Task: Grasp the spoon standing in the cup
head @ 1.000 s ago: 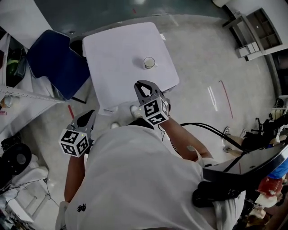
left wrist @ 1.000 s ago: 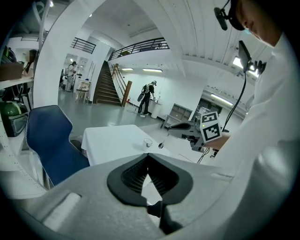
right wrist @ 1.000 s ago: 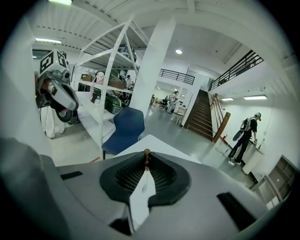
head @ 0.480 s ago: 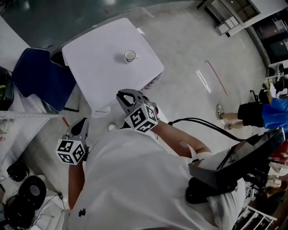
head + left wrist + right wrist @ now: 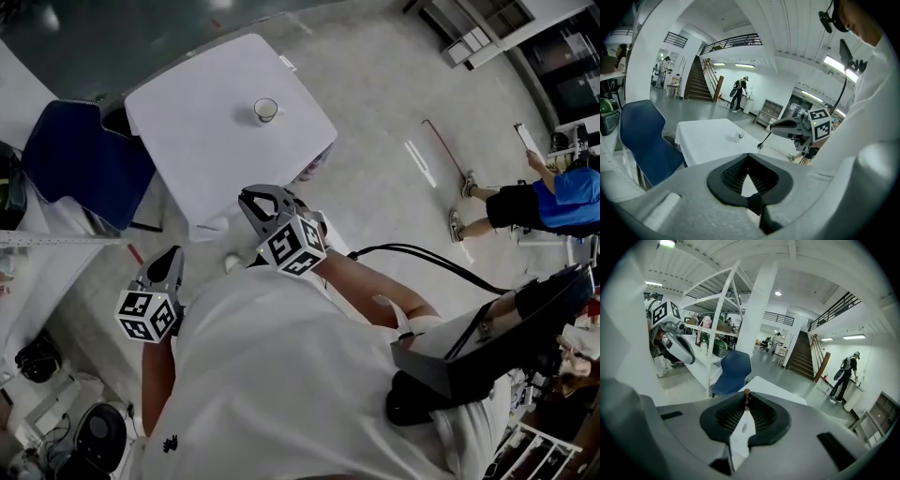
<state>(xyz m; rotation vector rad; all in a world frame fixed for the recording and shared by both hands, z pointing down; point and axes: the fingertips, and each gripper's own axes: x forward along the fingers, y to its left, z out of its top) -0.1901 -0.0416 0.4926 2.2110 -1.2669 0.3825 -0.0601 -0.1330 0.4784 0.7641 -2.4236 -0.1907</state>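
A white cup (image 5: pixel 265 110) stands on the square white table (image 5: pixel 206 141), far ahead of both grippers. It also shows in the left gripper view as the cup (image 5: pixel 739 135). My right gripper (image 5: pixel 255 199) hovers off the table's near edge, shut on a thin metal spoon (image 5: pixel 762 141) that hangs bowl-down from its jaws. In the right gripper view the spoon (image 5: pixel 745 422) lies between the pads of the right gripper (image 5: pixel 746 397). My left gripper (image 5: pixel 172 256) is lower left, beside the person's body. The left gripper (image 5: pixel 749 158) has its tips together and nothing between them.
A blue chair (image 5: pixel 80 159) stands at the table's left side. A person in blue (image 5: pixel 553 202) is on the floor at the far right. A black cable (image 5: pixel 422 258) trails from the right arm. White shelving (image 5: pixel 712 324) rises beyond the chair.
In the head view the table and cup have slid left and up, and both grippers sit further left. A person in blue has come into view at the right.
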